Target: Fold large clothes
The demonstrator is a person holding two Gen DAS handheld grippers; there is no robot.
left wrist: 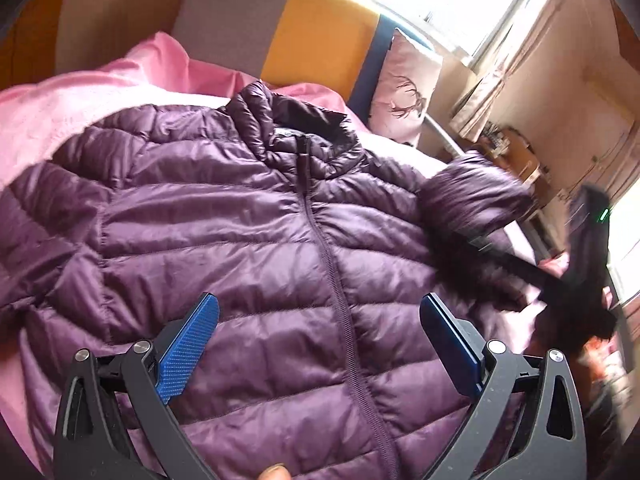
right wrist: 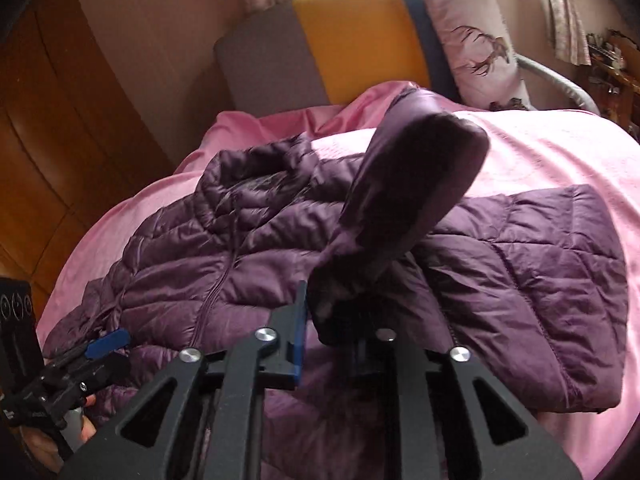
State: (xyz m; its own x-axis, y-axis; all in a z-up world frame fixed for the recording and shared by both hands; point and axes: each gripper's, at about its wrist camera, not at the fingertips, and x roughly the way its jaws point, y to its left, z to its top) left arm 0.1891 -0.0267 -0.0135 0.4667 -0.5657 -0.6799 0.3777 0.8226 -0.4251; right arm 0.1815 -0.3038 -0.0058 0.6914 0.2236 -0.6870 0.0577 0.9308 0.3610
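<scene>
Left gripper (left wrist: 320, 344): held wide apart over the lower front of the jacket, nothing caught between its blue pads (left wrist: 188, 354); it is judged to be kept ready just above the fabric so the body can be pinned or taken up once the sleeve is brought over.

Right gripper (right wrist: 332, 312): closed down on the cuff end of the sleeve (right wrist: 404, 200), which is bunched between the fingers; in the left wrist view it is seen off to the right of the left gripper, blurred, with the sleeve lifted clear of the bed.

Sleeve: raised and arched directly ahead of the right gripper, its far end doubled over; it is judged to be held high so that it can be laid across the chest without dragging.

Jacket (left wrist: 248, 232): spread front-up with the zip closed, directly under and ahead of the left gripper, collar at the far end; the flat lay is what allows a clean fold.

Jacket panel to the right of the right gripper (right wrist: 532, 272): lying flat on the bed, quilted in diamonds.

Bed (right wrist: 552, 152): covered in pink, carrying the jacket, reaching beyond it on all sides.

Pillow (right wrist: 476, 44): farthest off, propped against the headboard (right wrist: 356, 36), well apart from the jacket.

Stage: sleeve fold judged under way, not yet laid down.
</scene>
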